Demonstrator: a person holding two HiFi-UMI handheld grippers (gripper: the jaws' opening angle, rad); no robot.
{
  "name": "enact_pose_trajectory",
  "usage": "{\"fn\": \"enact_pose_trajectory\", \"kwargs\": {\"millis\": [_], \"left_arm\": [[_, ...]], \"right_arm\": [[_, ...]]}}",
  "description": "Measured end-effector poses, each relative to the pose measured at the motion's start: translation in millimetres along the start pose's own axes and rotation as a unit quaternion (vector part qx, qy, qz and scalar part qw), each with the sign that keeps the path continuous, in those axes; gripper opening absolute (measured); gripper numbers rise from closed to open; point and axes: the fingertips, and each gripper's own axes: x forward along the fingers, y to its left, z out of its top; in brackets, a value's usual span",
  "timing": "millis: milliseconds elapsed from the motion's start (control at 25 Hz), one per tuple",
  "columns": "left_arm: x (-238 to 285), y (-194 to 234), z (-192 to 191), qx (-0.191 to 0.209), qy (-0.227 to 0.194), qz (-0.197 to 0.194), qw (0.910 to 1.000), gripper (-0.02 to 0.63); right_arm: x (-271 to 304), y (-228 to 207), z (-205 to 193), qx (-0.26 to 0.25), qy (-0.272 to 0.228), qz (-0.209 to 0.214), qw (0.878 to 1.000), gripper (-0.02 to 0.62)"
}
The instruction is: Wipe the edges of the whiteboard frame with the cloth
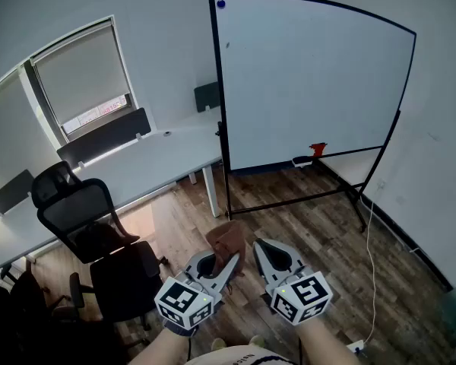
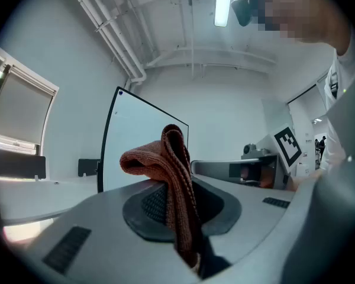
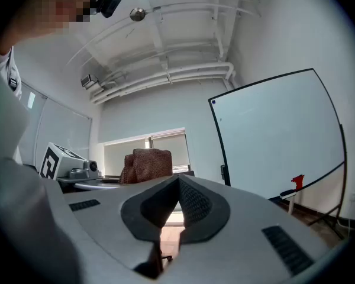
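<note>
The whiteboard [image 1: 311, 82] stands on a wheeled stand ahead of me, its black frame [image 1: 220, 90] running round the white panel. Low in the head view, my left gripper [image 1: 226, 263] is shut on a brown knitted cloth [image 1: 228, 240], which sticks up folded above the jaws. The left gripper view has the cloth [image 2: 171, 164] pinched between the pads [image 2: 148, 203], the whiteboard [image 2: 142, 144] far behind. Beside it, my right gripper [image 1: 261, 246] is shut on nothing. In the right gripper view its jaws meet [image 3: 177, 185], with the whiteboard [image 3: 278, 135] at right and the cloth [image 3: 147, 164] at left.
A red object [image 1: 318, 150] sits on the board's tray. A long white desk [image 1: 159, 158] runs along the left wall under the windows. Black office chairs [image 1: 83, 219] stand at my left. A white cable [image 1: 372, 265] trails over the wood floor at right.
</note>
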Motion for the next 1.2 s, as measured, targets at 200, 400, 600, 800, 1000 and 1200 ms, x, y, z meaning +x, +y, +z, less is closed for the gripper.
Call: {"fn": "enact_pose_trajectory", "kwargs": {"millis": [200, 400, 600, 800, 1000, 1200], "left_arm": [[0.2, -6.5, -1.1, 0.001, 0.001, 0.002, 1.0, 0.064], [8.0, -6.2, -1.9, 0.003, 0.0, 0.007, 1.0, 0.064], [20.7, -1.0, -2.9, -0.004, -0.003, 0.014, 0.9999, 0.065], [31.7, 2.2, -3.8, 0.003, -0.005, 0.026, 0.9997, 0.066], [39.2, 2.1, -10.2, 0.014, -0.001, 0.038, 0.9992, 0.064], [53.2, 13.9, -19.1, 0.017, 0.01, 0.048, 0.9987, 0.064]], "right_arm": [[-5.1, 0.0, 0.2, 0.0, 0.0, 0.003, 1.0, 0.002], [-4.6, -9.3, -0.6, 0.003, 0.003, 0.002, 1.0, 0.003], [1.4, -20.9, 0.0, 0.012, 0.001, -0.001, 1.0, 0.002], [2.1, -29.4, 5.3, 0.012, -0.01, -0.001, 1.0, 0.003], [0.9, -38.4, 4.5, 0.016, -0.02, 0.0, 1.0, 0.003], [11.1, -53.0, -0.6, 0.027, -0.017, -0.003, 0.999, 0.002]]}}
